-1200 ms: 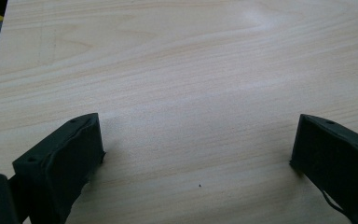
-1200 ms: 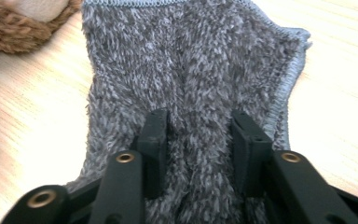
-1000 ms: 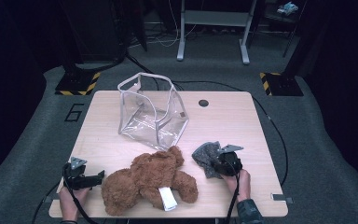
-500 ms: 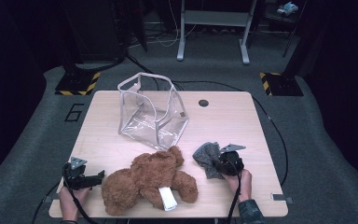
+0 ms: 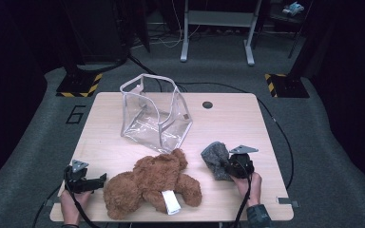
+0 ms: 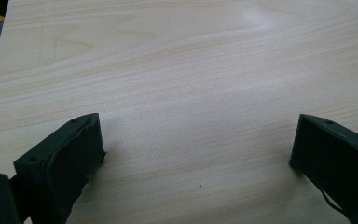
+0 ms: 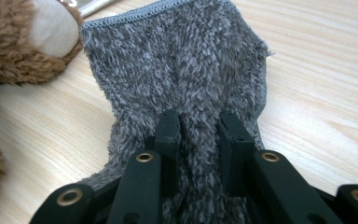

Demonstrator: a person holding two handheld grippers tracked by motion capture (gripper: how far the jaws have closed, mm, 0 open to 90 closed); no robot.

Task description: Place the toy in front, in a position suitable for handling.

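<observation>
Little had changed over the last second — the right gripper stayed clamped on a fold of the grey cloth, which lay on the bench just right of the teddy. The left gripper rested by the bench's near-left corner, jaws wide and empty. The grip looked settled — likely a lift toward the clear bag came next.

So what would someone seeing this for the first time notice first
Most likely the big brown teddy bear lying at the near edge of the wooden table, between the two grippers. Next, the clear plastic bag standing open behind it. Then the fuzzy grey cloth to the bear's right, pinched by the right gripper, while the left gripper rests open over bare wood.
</observation>
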